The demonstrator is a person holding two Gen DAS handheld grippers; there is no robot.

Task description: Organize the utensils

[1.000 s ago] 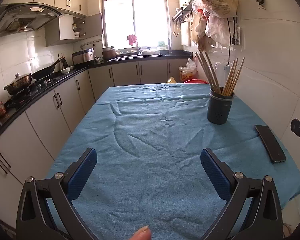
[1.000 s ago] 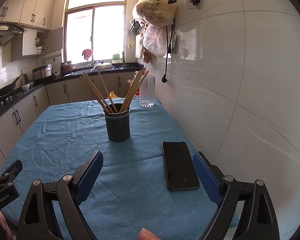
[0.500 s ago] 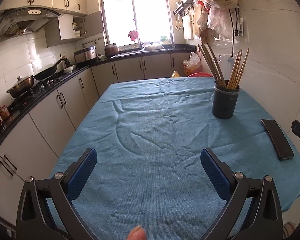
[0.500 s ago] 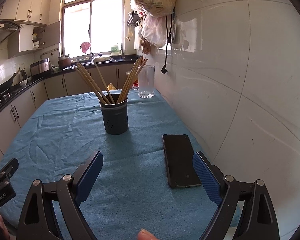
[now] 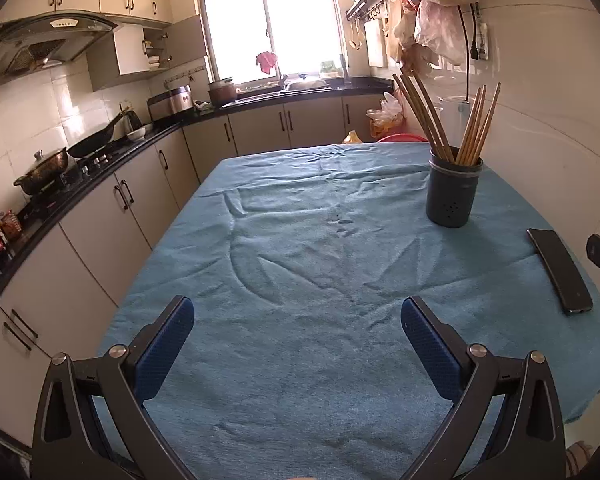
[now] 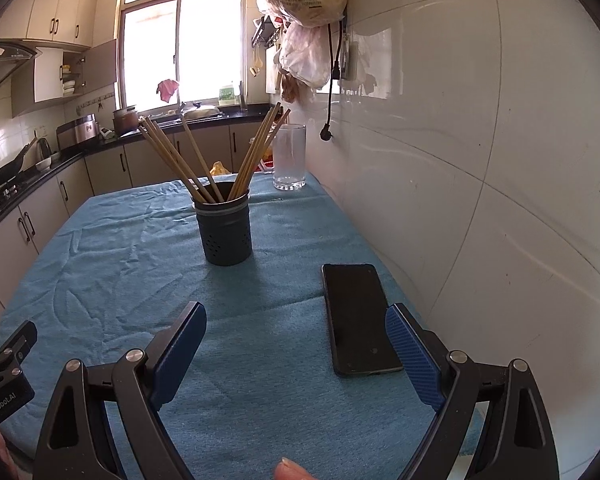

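A dark perforated holder [image 5: 453, 191] stands upright on the blue tablecloth [image 5: 300, 264] at the right, with several wooden chopsticks [image 5: 428, 116] fanned out in it. It also shows in the right wrist view [image 6: 225, 232], with its chopsticks [image 6: 180, 160]. My left gripper [image 5: 298, 316] is open and empty over the near middle of the cloth. My right gripper [image 6: 296, 320] is open and empty, well short of the holder.
A black phone [image 6: 358, 316] lies flat right of the holder, near the tiled wall [image 6: 480, 160]; it also shows in the left wrist view [image 5: 560, 276]. A clear glass [image 6: 289, 158] stands at the far right corner. Kitchen cabinets [image 5: 112, 216] run along the left.
Both grippers have tilted down and drawn slightly nearer the table, so the holder and phone sit lower in view. Nothing was grasped or moved on the table.
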